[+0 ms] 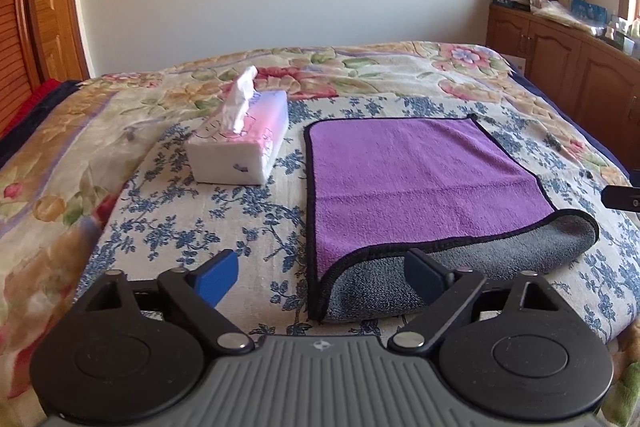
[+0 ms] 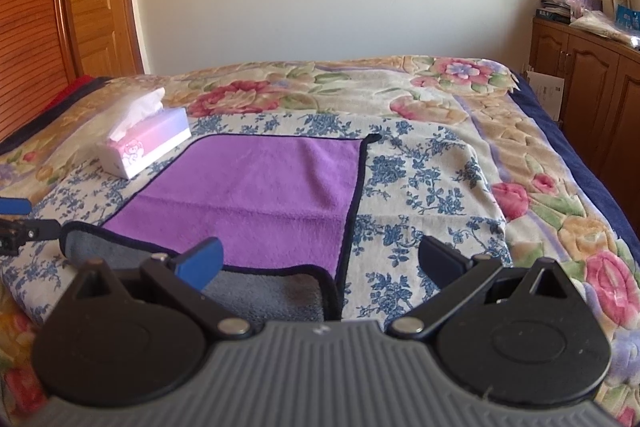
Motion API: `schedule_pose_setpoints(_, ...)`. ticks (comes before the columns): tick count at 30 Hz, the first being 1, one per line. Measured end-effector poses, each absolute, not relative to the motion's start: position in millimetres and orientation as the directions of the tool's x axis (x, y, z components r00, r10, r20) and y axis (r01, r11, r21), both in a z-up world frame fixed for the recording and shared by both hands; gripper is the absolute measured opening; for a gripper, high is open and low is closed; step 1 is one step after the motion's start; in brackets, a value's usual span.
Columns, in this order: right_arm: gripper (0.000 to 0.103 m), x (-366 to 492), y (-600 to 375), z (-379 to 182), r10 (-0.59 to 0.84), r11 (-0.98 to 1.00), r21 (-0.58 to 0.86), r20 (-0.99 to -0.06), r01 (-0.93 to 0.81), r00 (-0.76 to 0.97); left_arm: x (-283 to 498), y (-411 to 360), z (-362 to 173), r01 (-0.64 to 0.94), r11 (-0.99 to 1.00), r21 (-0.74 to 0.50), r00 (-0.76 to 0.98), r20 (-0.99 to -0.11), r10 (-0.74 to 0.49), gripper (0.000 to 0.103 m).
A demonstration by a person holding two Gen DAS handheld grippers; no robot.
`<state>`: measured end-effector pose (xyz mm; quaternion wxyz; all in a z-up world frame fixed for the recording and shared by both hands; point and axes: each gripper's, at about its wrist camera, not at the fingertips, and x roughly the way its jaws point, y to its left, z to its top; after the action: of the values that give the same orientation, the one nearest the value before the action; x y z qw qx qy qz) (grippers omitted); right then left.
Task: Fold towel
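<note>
A purple towel point(image 1: 420, 179) with a black hem and a grey underside lies on the bed, folded once, with the grey fold nearest me. It also shows in the right wrist view point(image 2: 256, 195). My left gripper point(image 1: 320, 275) is open and empty, just in front of the towel's near left corner. My right gripper point(image 2: 320, 263) is open and empty, over the towel's near right corner. The left gripper's tip point(image 2: 16, 223) shows at the left edge of the right wrist view.
A pink and white tissue pack point(image 1: 244, 143) stands on the bed to the left of the towel, also in the right wrist view point(image 2: 144, 143). The floral bedspread point(image 1: 200, 211) covers the bed. Wooden cabinets point(image 1: 560, 63) stand to the right.
</note>
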<state>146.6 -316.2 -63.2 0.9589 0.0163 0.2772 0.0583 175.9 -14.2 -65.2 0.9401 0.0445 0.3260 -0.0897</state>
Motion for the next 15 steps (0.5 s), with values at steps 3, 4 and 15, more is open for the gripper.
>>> schedule_pose_setpoints(3, 0.103, 149.9, -315.3, -65.9, 0.124, 0.992, 0.063, -0.539, -0.107, 0.833, 179.4, -15.6, -68.5, 0.217, 0.976, 0.022, 0.757, -0.635, -0.154, 0.079)
schedule_pose_setpoints(4, 0.103, 150.9, -314.9, -66.7, 0.124, 0.992, 0.062, -0.543, -0.108, 0.831, 180.5, -16.1, -69.7, 0.223, 0.975, 0.018, 0.751, -0.640, -0.160, 0.075)
schedule_pose_setpoints(15, 0.103, 159.6, -313.7, -73.8, 0.127, 0.992, 0.057, -0.574, -0.115, 0.809, 187.2, -18.1, -76.9, 0.259, 0.966, -0.014, 0.714, -0.671, -0.201, 0.054)
